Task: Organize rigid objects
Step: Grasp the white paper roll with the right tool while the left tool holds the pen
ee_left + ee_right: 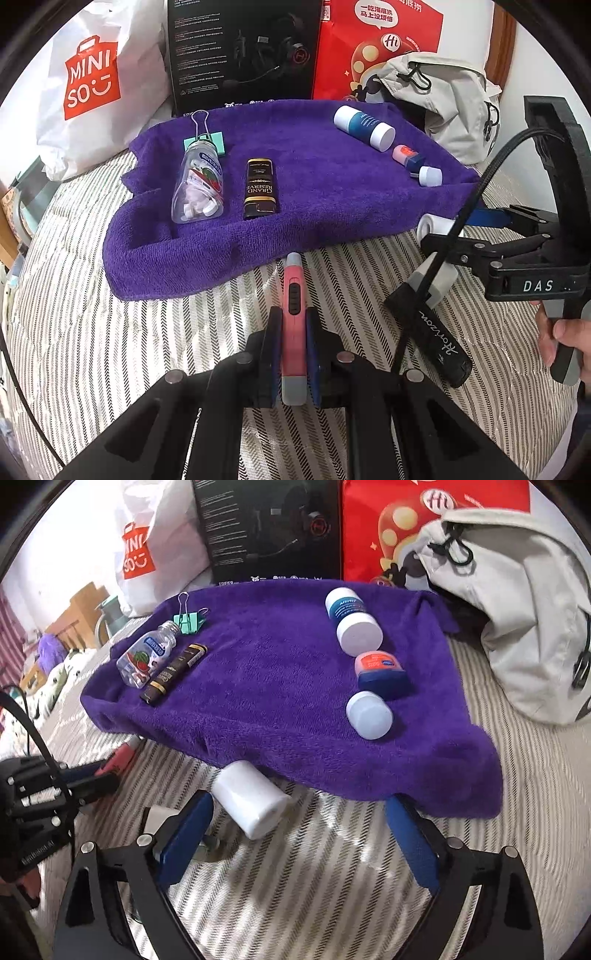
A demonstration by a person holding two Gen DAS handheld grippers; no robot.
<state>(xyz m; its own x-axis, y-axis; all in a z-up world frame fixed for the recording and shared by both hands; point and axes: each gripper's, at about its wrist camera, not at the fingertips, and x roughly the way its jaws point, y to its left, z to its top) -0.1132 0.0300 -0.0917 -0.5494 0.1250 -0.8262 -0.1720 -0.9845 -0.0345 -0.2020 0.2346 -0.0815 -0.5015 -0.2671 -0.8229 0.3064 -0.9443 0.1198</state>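
Left tool [291, 325] clamped on pink cutter [293, 295], just off purple towel [295, 177] near edge. Right tool [295, 834] spread wide around white bottle [251, 797] beside that edge, not gripping; could roll away or snag towel on closing.

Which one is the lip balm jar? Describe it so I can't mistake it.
Find the purple towel on the striped bedspread. Along its right side lie three items in a row; the lip balm jar is the middle one. It alone has a coral label and dark blue lid; its neighbours are white-capped.
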